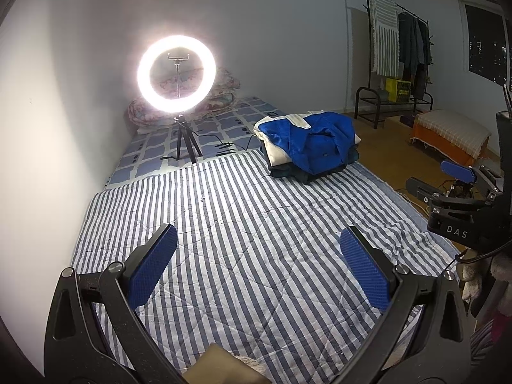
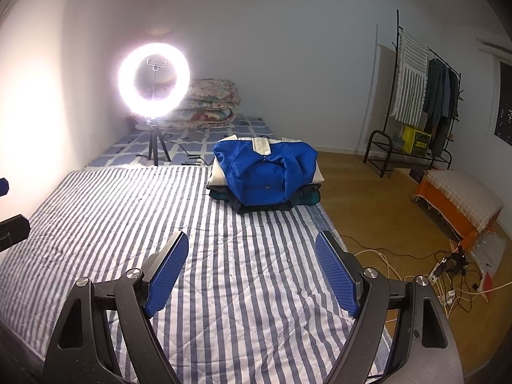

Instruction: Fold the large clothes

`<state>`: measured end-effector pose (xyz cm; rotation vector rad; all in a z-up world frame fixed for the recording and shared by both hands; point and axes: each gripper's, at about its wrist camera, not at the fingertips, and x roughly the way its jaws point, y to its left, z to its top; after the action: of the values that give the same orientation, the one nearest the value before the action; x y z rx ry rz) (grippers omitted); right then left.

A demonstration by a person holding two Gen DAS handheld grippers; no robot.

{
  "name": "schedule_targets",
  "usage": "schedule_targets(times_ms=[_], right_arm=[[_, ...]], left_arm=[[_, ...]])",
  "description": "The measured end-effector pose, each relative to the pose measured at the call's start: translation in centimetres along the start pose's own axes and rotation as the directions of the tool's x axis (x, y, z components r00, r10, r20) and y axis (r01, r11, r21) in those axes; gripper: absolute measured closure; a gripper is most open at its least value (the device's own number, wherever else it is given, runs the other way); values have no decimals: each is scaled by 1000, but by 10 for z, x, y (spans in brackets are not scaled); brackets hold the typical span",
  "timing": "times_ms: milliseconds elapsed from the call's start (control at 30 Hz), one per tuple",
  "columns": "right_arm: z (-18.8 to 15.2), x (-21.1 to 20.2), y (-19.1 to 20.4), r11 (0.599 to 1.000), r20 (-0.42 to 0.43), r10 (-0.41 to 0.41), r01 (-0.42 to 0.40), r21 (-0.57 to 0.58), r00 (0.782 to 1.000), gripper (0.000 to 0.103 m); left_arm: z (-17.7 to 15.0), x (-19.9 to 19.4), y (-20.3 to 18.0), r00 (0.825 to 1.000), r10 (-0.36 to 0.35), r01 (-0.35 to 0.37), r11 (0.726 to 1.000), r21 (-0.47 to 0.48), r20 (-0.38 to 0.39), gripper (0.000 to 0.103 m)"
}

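i hold left gripper (image 1: 257, 267) jaws apart over striped quilt (image 1: 243, 224), right gripper (image 2: 251, 272) also apart, folded blue garment (image 2: 265, 172) at twelve o'clock, on stack

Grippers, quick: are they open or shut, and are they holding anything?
Left gripper: open, holding nothing, above the striped quilt.
Right gripper: open, holding nothing too.

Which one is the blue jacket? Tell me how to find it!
Find the striped bed cover, then the small pile of folded clothes at its far right edge. The blue jacket lies on top, bright blue with white trim; the clothes under it are dark.
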<state>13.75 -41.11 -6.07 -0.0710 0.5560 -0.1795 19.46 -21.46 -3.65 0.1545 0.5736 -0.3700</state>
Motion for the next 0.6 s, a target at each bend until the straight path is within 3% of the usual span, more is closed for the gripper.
schedule_targets(times_ms=[600], right_arm=[[-2, -1, -1, 1000, -2, -1, 1, 6, 1000, 21]], left_arm=[[2, -4, -3, 1000, -4, 4, 1000, 1, 4, 0]])
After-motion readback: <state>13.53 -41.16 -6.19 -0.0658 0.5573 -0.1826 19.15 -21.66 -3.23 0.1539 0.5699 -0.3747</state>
